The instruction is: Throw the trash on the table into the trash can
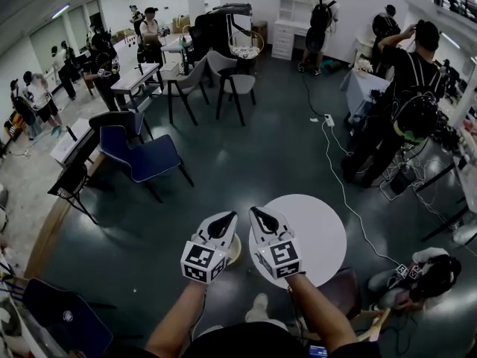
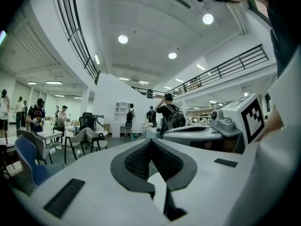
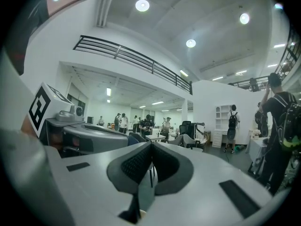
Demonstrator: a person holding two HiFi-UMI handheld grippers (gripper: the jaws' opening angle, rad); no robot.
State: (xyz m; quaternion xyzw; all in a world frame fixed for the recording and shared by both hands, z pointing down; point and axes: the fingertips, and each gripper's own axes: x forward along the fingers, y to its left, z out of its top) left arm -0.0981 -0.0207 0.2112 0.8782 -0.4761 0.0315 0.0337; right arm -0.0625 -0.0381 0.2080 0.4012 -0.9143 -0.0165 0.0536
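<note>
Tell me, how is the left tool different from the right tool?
The left tool hangs over the dark floor beside the round white table, while the right tool hangs over that table. The left tool's tip leans toward the right and the right tool's tip leans toward the left, so they point toward each other. Both are white with a marker cube, and both are shut with nothing between the jaws.

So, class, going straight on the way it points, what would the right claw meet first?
Nothing close: the right claw points level across open floor. First in line seems to be the far white table, though depth is unclear.
</note>
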